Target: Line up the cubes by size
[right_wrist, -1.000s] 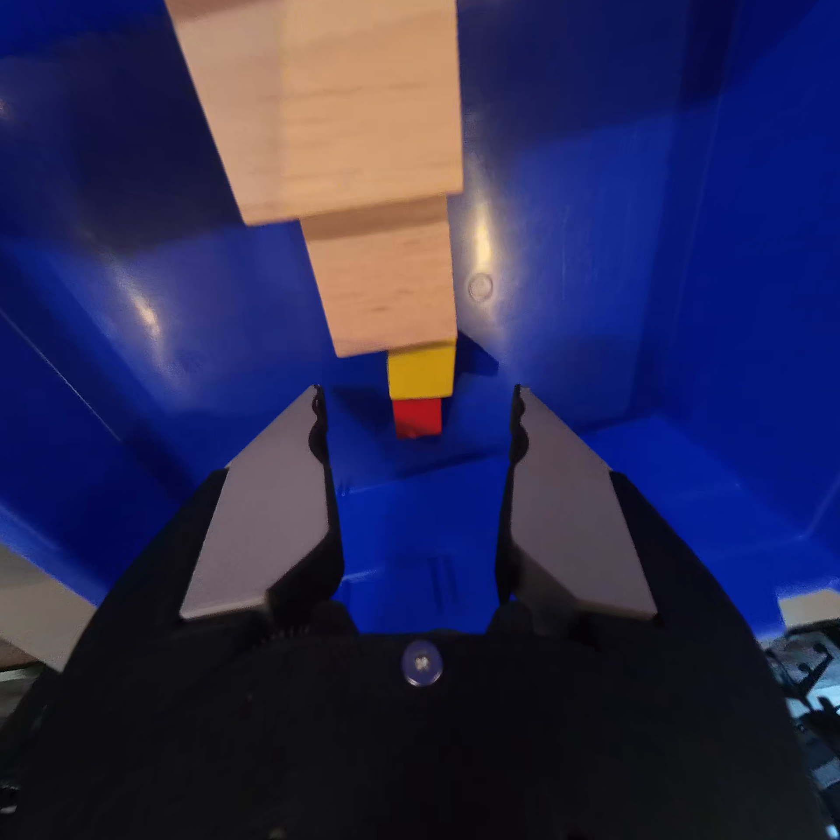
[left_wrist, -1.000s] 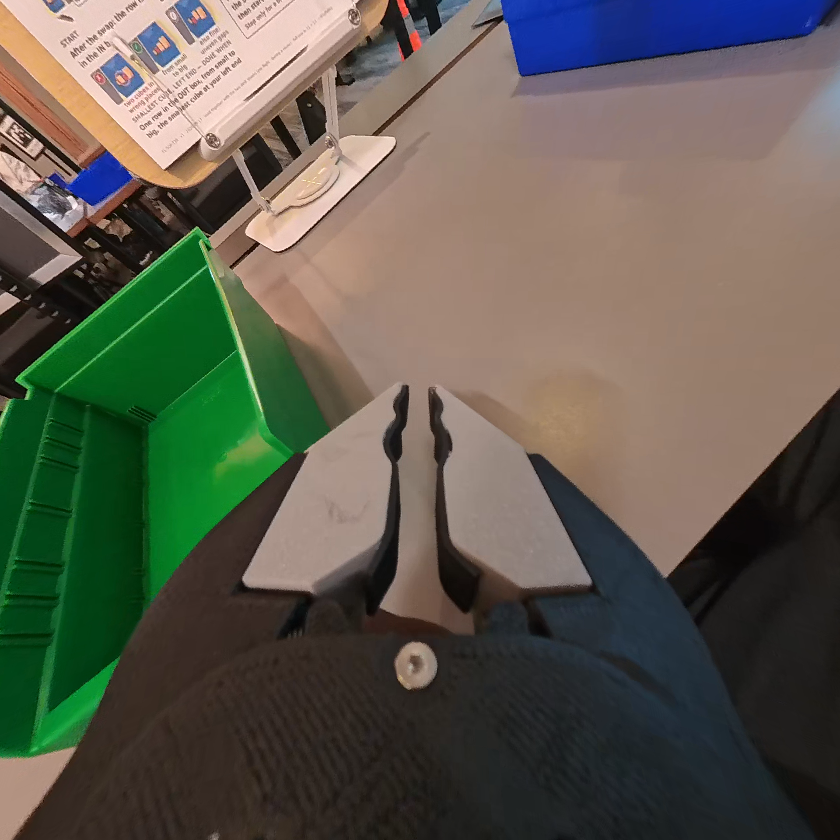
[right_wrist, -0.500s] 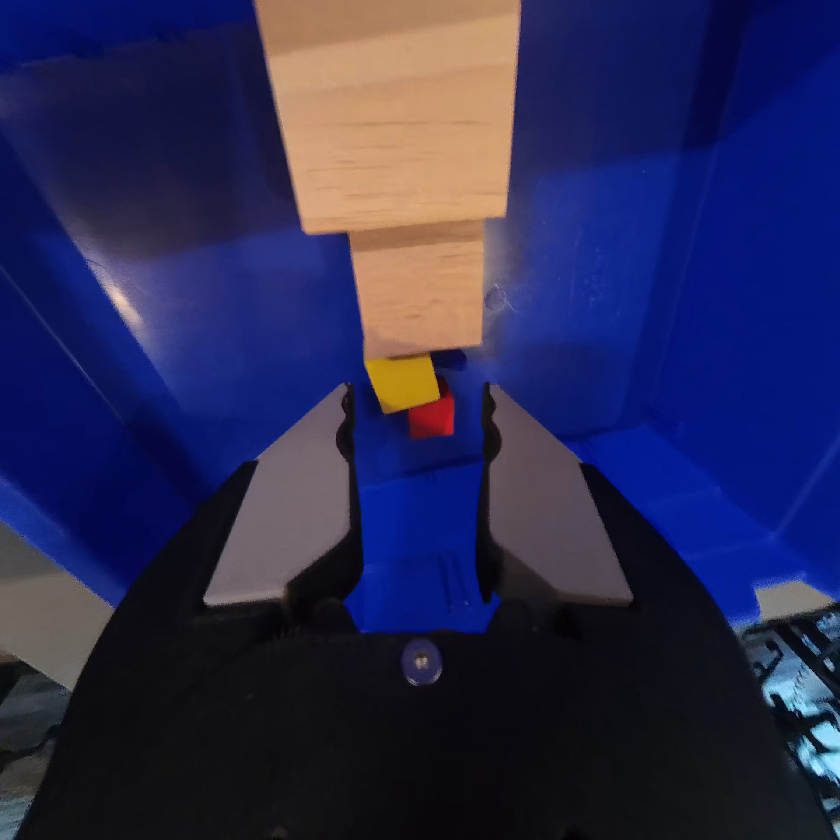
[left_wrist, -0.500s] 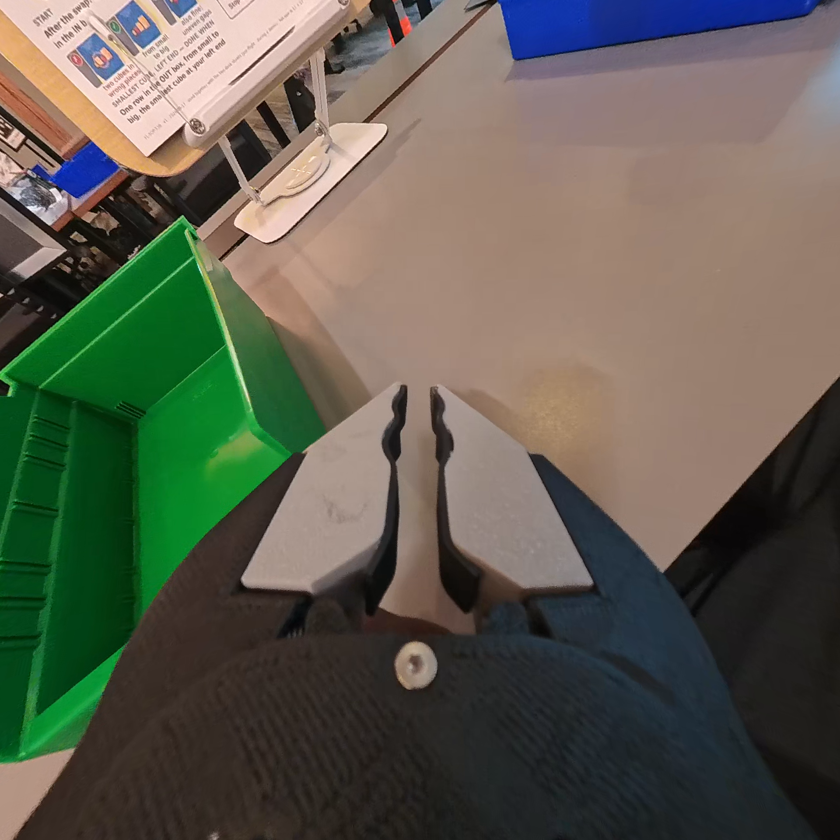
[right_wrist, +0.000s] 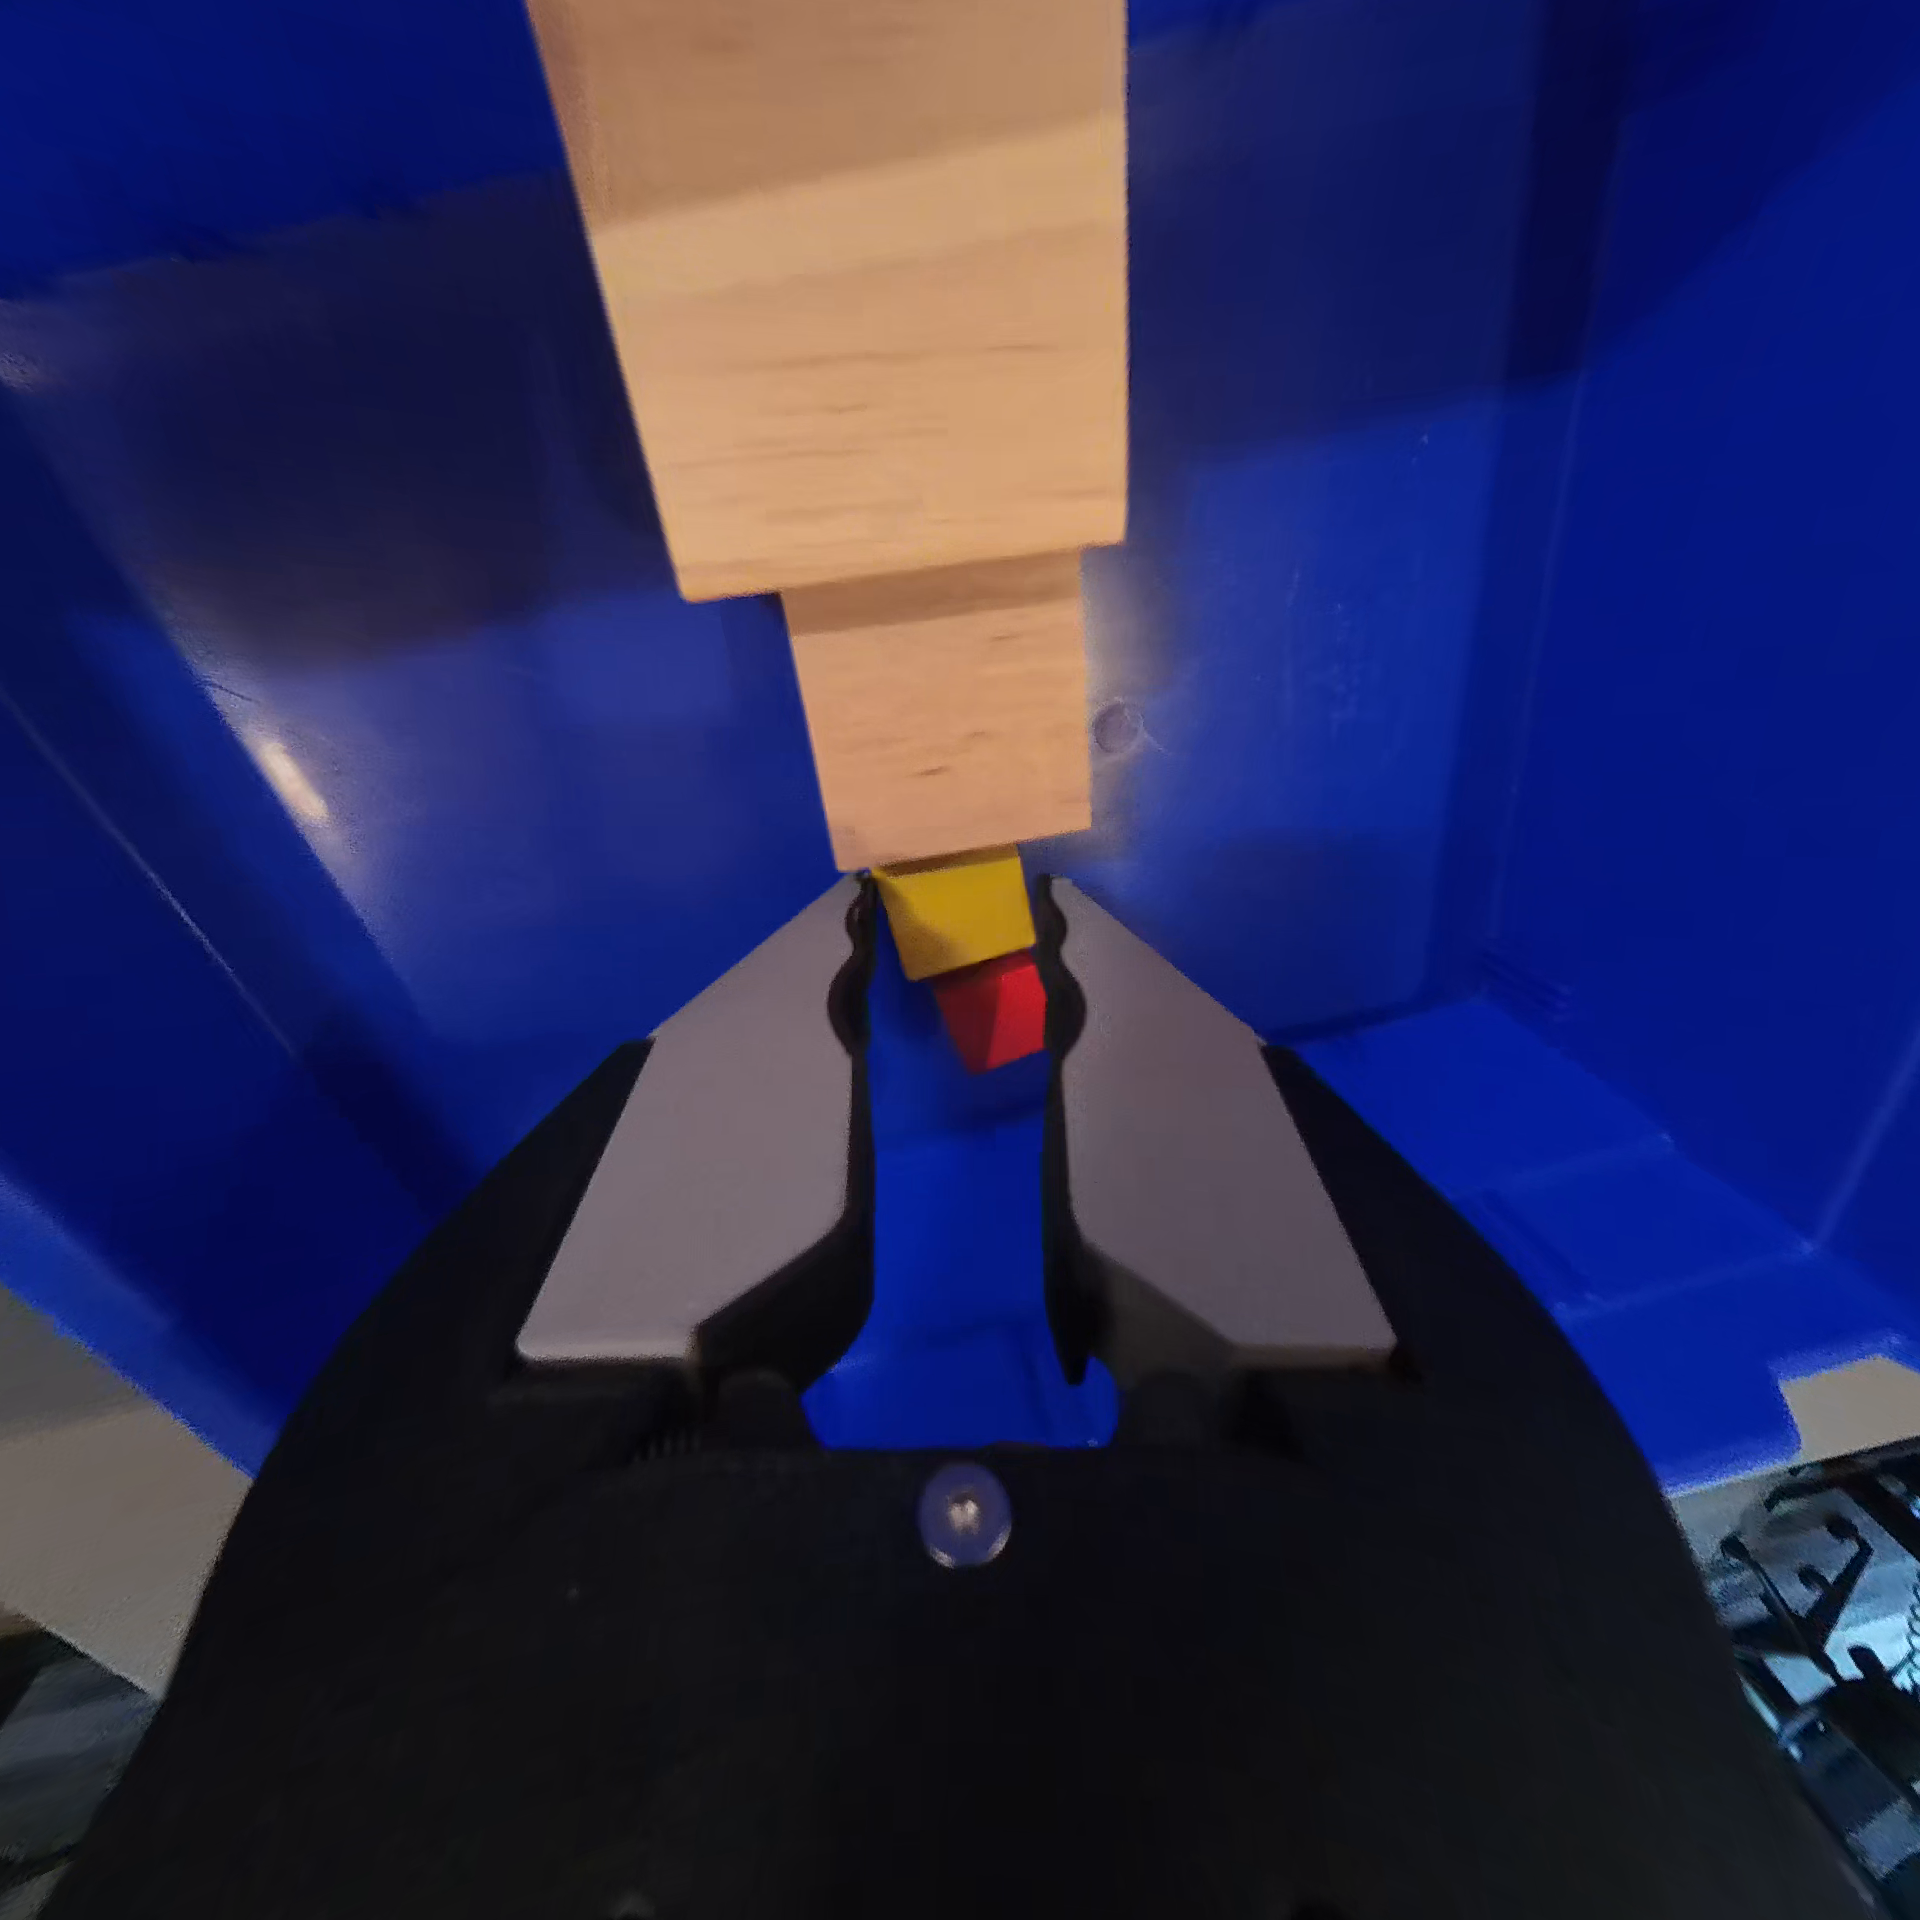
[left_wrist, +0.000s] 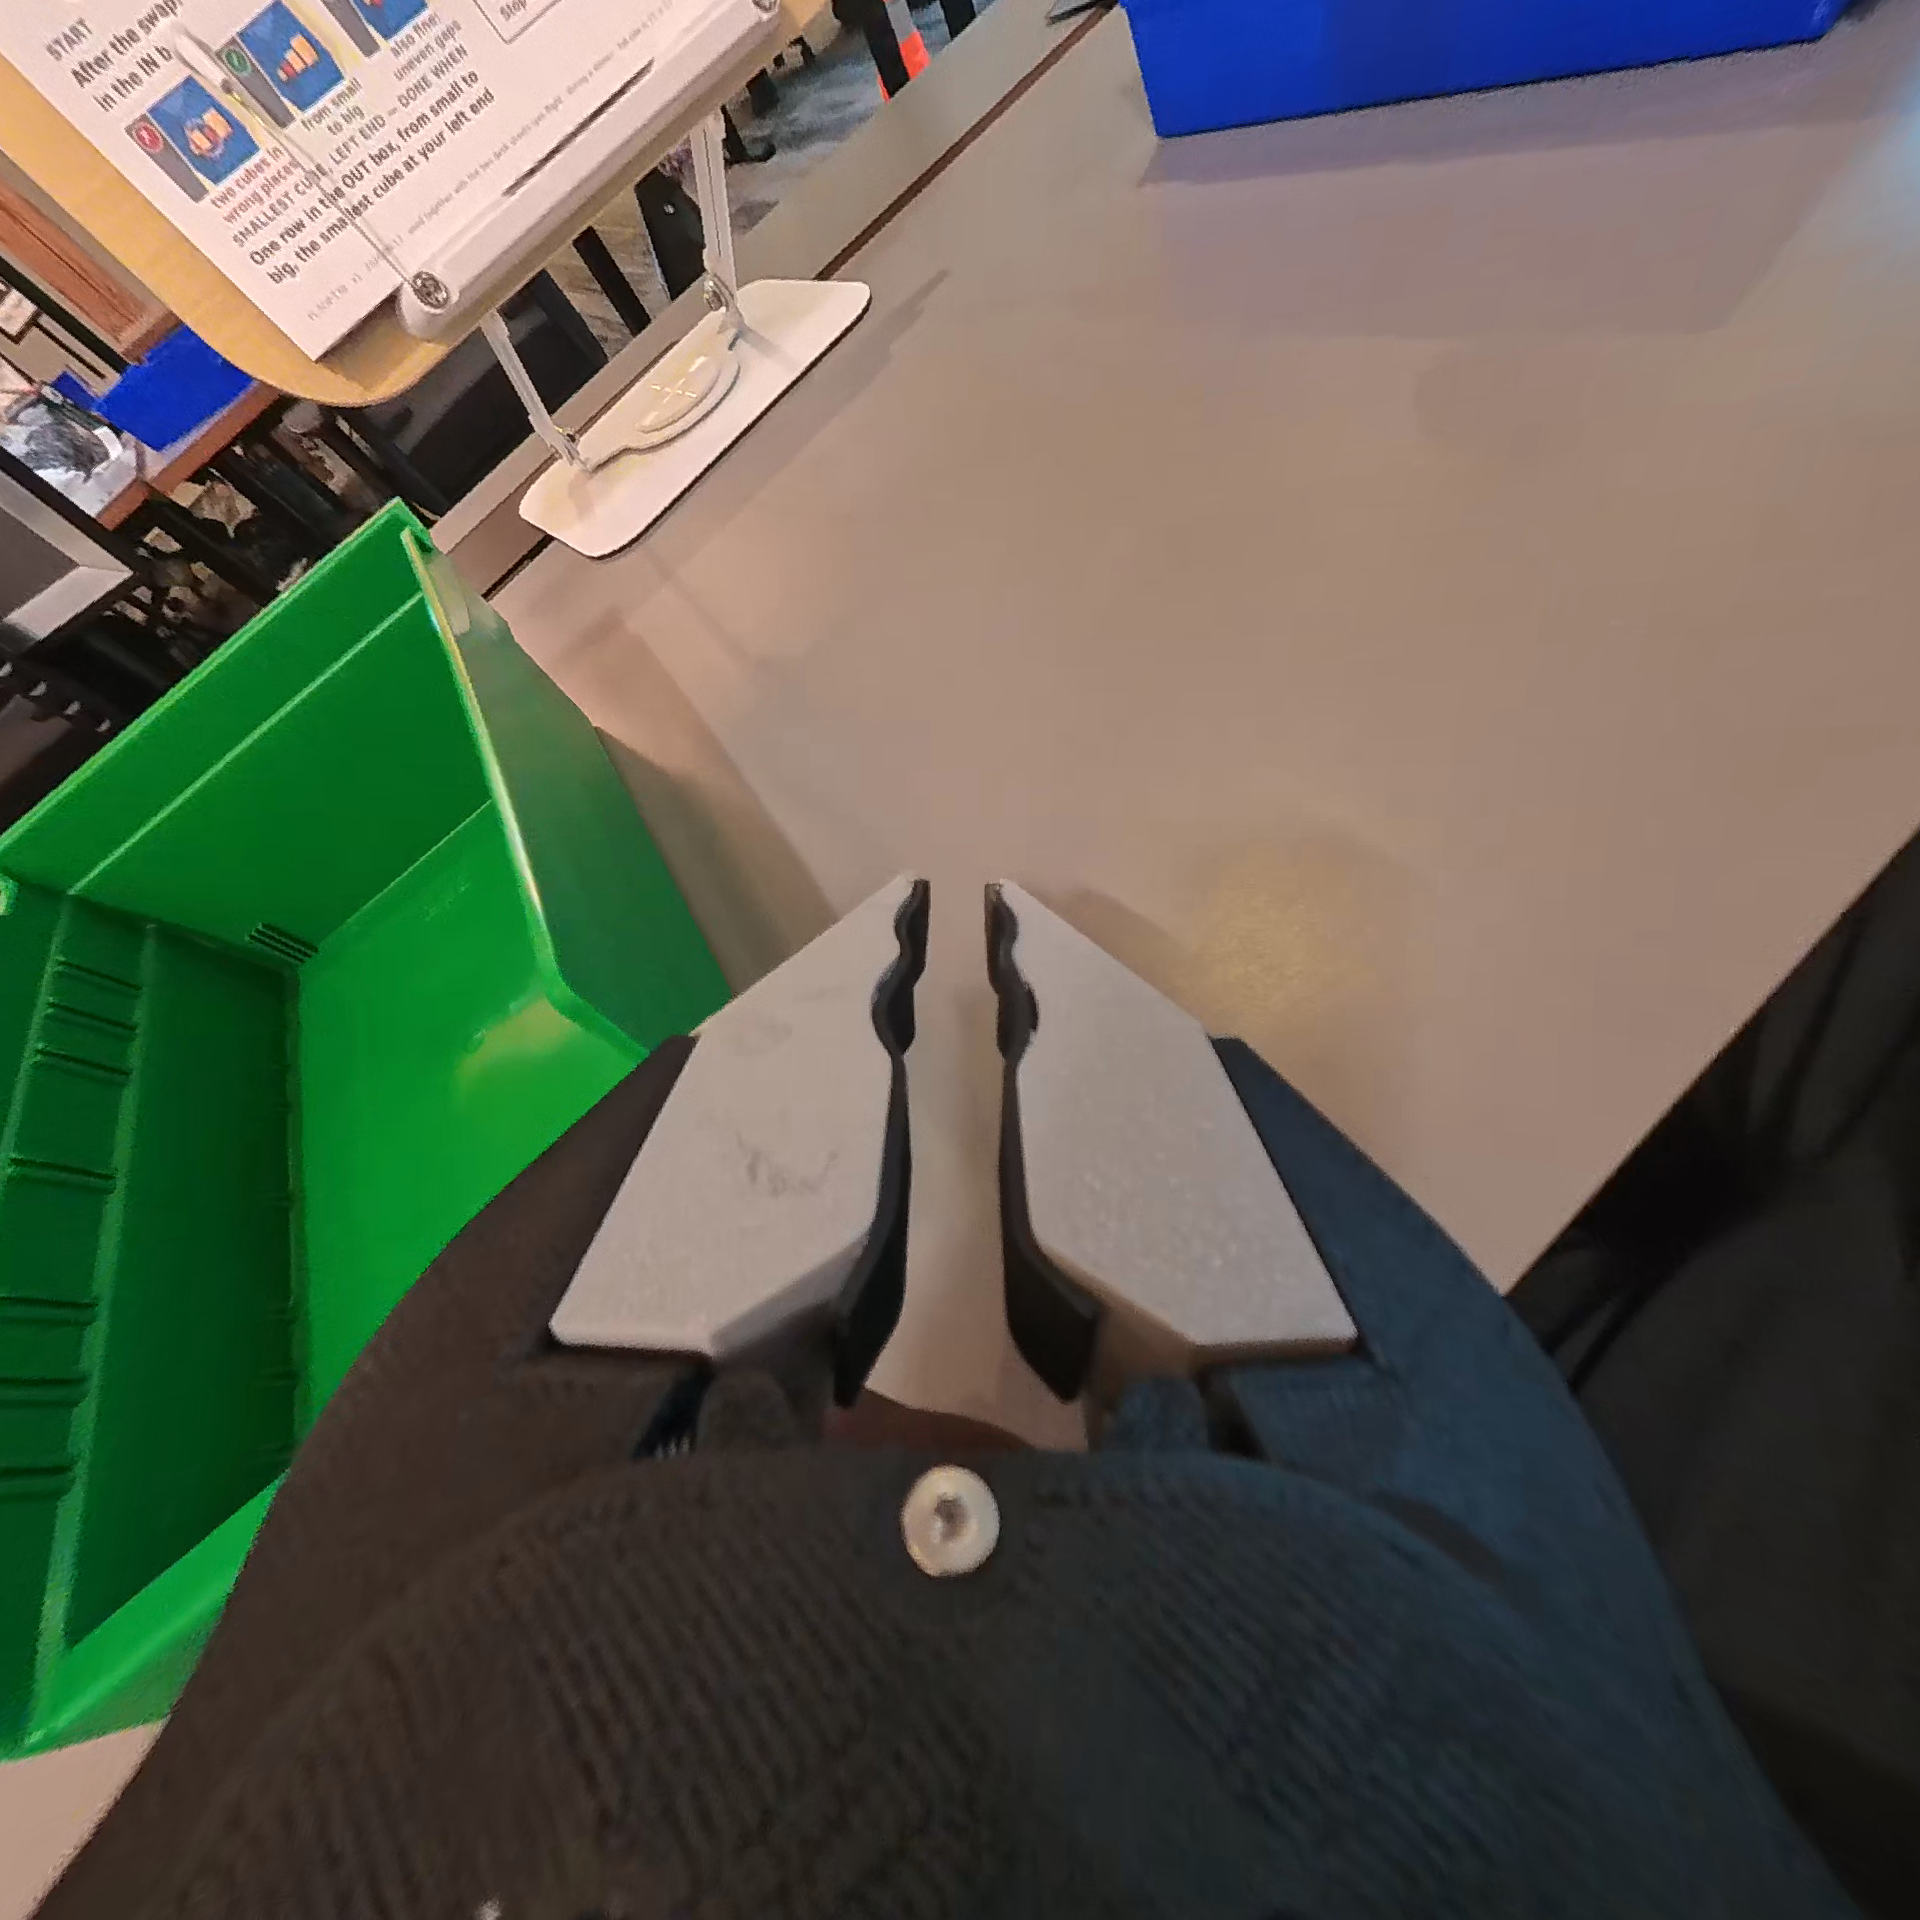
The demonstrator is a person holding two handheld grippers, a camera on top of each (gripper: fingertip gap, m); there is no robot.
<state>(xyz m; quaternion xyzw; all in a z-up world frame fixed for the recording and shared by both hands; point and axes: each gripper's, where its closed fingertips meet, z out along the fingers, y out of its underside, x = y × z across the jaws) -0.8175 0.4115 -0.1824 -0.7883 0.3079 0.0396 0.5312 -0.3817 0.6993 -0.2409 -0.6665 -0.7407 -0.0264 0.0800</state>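
In the right wrist view a row of cubes lies inside the blue bin (right_wrist: 1455, 727): a large wooden cube (right_wrist: 862, 312), a smaller wooden cube (right_wrist: 945, 727), a yellow cube (right_wrist: 951, 920) and a small red cube (right_wrist: 992, 1013). My right gripper (right_wrist: 953, 883) has its tips on both sides of the yellow cube, which is turned a little. The red cube sits between the fingers, against the right one. My left gripper (left_wrist: 956, 888) is shut and empty above the grey table (left_wrist: 1351, 520), beside the green bin (left_wrist: 312, 831).
A white instruction sign on a stand (left_wrist: 696, 395) is at the table's far left. The blue bin (left_wrist: 1455, 52) shows at the far right in the left wrist view. The table's near edge runs along the right, with dark clothing (left_wrist: 1766, 1299) beyond it.
My right gripper moved forward into the blue bin and narrowed from wide open onto the yellow cube. The yellow and red cubes turned slightly. The left gripper barely moved.
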